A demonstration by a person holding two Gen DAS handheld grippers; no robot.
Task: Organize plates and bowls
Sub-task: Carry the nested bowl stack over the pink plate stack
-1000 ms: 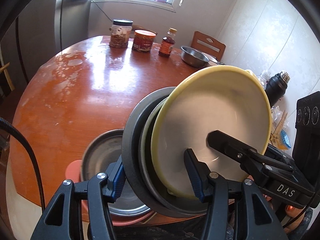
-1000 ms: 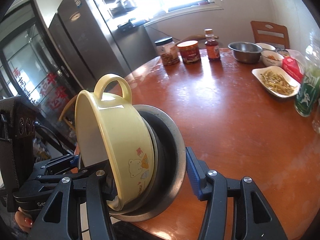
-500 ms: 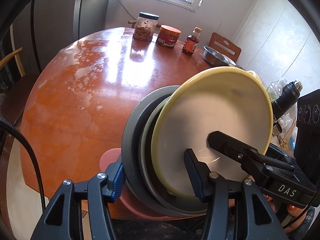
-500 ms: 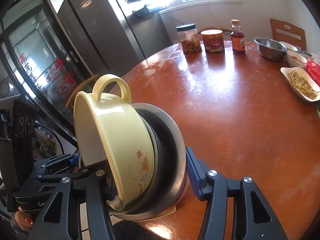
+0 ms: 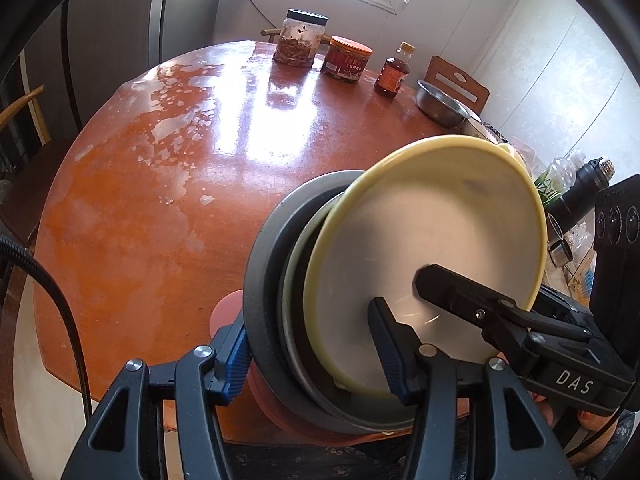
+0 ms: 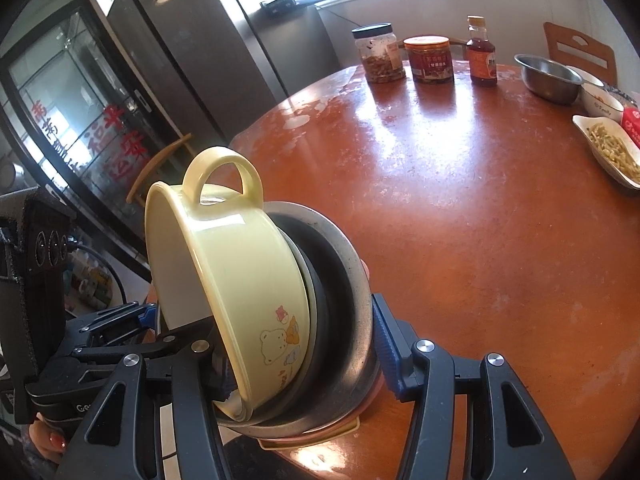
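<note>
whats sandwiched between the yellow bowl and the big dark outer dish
A thin pale plate rim shows between the yellow bowl and the dark outer dish in the left wrist view.

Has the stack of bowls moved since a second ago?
Yes. The stack of bowls has come down over the pink dish near the table edge, covering the metal bowl seen earlier.

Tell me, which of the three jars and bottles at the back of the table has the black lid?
The clear jar with brown food inside, leftmost in the row. The red-labelled jar beside it has an orange lid, and the small bottle of dark liquid has a tan cap.
</note>
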